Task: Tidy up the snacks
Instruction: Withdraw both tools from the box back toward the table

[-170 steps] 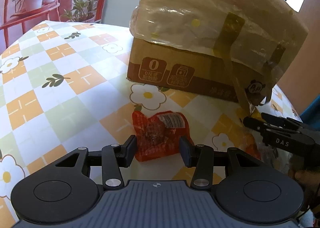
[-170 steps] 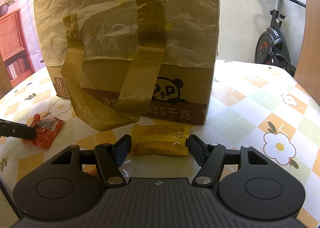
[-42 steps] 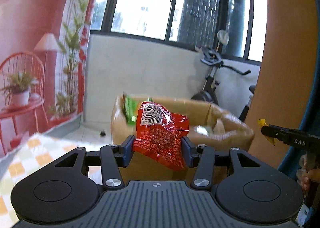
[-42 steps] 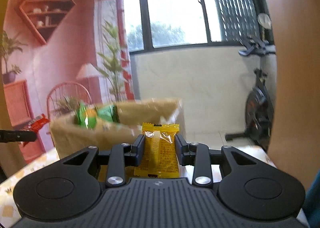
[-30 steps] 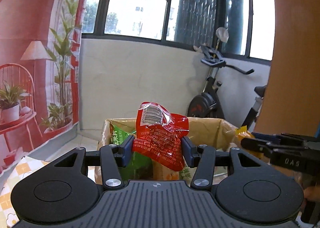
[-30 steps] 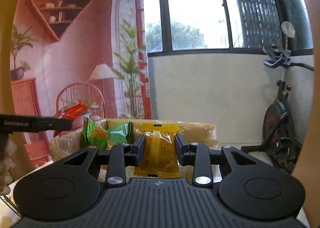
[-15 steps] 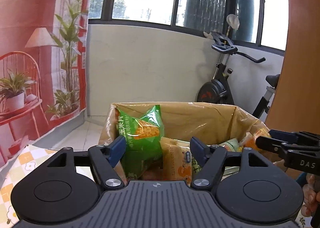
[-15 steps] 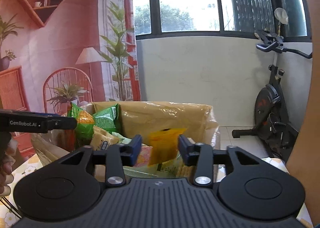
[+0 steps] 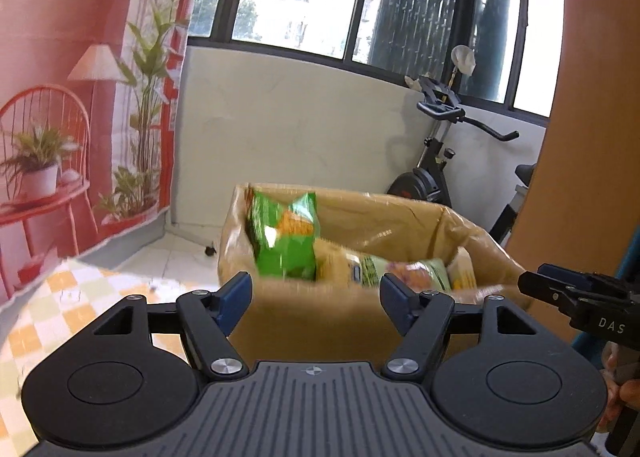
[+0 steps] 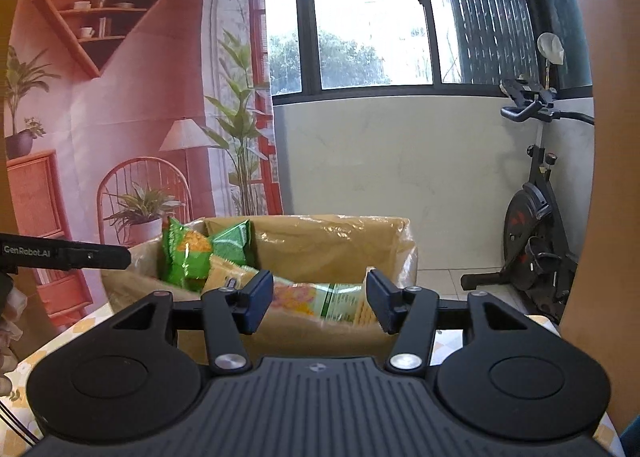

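Left hand-held gripper (image 9: 315, 293): jaws wide apart, nothing between. Right hand-held gripper (image 10: 319, 297): jaws have just been opening, nothing between. Both hang in front of cardboard box (image 9: 400, 217) on checkered worktop (image 9: 48, 297). Snacks sit inside box: green corn snack bag (image 9: 286, 243) stands tall at left, more packets (image 9: 400, 271) beside it. Risk: green bag sticks up over rim, bump from gripper could tip it out. Two grippers near each other, could knock together.
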A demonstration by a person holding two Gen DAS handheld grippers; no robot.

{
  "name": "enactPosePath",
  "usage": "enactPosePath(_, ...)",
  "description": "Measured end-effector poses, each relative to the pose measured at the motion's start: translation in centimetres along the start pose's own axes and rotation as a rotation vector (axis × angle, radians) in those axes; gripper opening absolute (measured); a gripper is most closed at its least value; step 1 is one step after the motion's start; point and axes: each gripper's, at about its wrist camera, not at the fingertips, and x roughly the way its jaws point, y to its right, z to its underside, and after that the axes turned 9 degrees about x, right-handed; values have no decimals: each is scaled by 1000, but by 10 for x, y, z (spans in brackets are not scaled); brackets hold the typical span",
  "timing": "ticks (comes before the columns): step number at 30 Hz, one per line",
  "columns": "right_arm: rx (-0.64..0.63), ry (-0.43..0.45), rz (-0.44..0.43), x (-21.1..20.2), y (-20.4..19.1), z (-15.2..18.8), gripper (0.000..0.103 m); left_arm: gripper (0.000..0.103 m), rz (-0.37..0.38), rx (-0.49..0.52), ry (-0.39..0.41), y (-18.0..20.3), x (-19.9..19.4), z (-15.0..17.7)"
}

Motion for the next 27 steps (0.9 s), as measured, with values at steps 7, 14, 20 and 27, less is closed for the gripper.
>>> enactPosePath(7, -5, -14, 1, -30, 2, 31, 56, 72, 47, -115, -89, 5, -3, 51)
enactPosePath(14, 27, -135, 28, -37, 9, 73, 56, 71, 81, -118, -193, 21, 14, 91)
enactPosePath(20, 80, -286, 81, -33, 21, 117, 56, 71, 108, -101, -251, 30, 20, 113)
enactPosePath(27, 71, -446, 92, -30, 15, 163, 55, 71, 112, -101, -289, 34, 24, 124)
